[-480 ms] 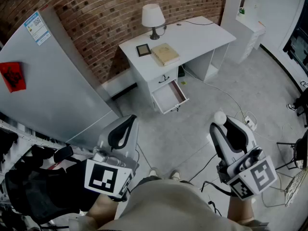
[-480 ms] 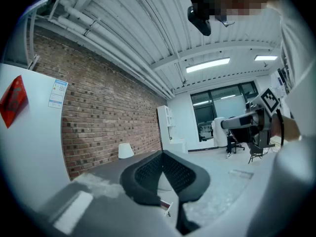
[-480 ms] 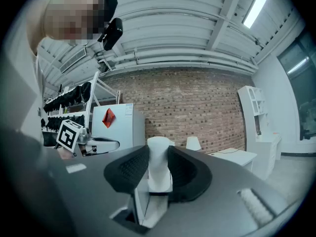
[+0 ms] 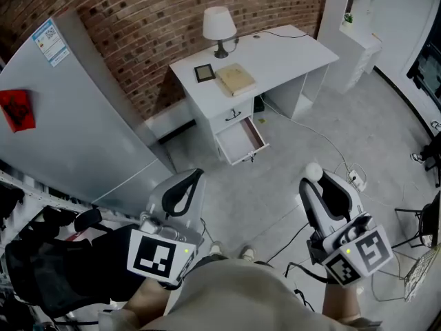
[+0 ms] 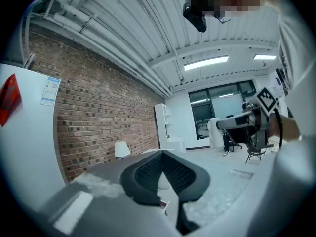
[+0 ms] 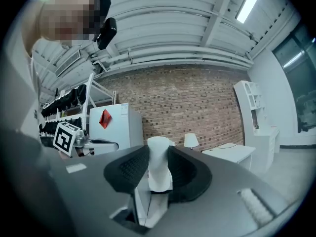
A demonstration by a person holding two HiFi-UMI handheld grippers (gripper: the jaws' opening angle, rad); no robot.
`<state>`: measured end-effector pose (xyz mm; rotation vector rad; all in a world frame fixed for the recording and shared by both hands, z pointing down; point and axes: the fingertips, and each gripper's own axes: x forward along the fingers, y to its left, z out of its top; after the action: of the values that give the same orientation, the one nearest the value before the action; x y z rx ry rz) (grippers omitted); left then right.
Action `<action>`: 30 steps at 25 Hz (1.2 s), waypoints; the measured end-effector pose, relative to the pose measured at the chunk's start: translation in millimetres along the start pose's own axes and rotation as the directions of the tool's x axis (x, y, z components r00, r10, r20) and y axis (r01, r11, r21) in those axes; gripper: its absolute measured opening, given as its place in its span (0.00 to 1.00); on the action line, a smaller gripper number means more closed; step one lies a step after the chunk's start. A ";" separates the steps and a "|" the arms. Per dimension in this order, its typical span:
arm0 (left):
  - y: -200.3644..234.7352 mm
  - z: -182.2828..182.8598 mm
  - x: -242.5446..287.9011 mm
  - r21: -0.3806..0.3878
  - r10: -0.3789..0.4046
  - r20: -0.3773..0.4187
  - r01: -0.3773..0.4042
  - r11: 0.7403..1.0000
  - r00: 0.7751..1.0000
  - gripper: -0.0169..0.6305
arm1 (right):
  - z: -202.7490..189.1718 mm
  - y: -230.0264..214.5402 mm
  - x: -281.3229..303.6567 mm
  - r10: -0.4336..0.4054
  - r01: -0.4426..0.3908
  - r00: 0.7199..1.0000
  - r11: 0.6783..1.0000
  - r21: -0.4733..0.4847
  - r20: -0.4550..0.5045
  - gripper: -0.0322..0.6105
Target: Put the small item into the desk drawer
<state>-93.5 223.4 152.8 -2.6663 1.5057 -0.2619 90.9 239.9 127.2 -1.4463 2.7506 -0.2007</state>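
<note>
Left tongs point(image 5: 163, 153): jaws closed on each other, nothing between them.
Right tongs point(image 6: 158, 154): clamped on the small white item point(image 6: 159, 174), which stands upright between the pads.
Item's place: at the right tongs' tip, over the floor point(image 4: 275, 185), well apart from the desk.
Drawer point(image 4: 239, 138): pulled open beneath the white tabletop point(image 4: 282, 54).
On the tabletop: lamp point(image 4: 219, 25), book point(image 4: 236, 78), small dark frame point(image 4: 204, 72).

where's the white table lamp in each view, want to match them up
Head view: white table lamp at top centre.
Left gripper view: lamp small, left of centre.
Right gripper view: lamp small, just right of centre.
Shared landmark: red brick wall behind it.
</note>
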 end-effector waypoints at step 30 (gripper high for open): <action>3.7 -39.3 105.7 -0.058 -0.044 -0.076 0.039 0.998 0.996 0.03 | -60.3 -89.4 65.3 0.004 0.005 0.991 0.998 0.064 -0.137 0.25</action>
<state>-50.3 132.1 203.0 -2.7642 1.5019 -0.3340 121.9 142.2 200.7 -1.4701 2.8213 -0.3992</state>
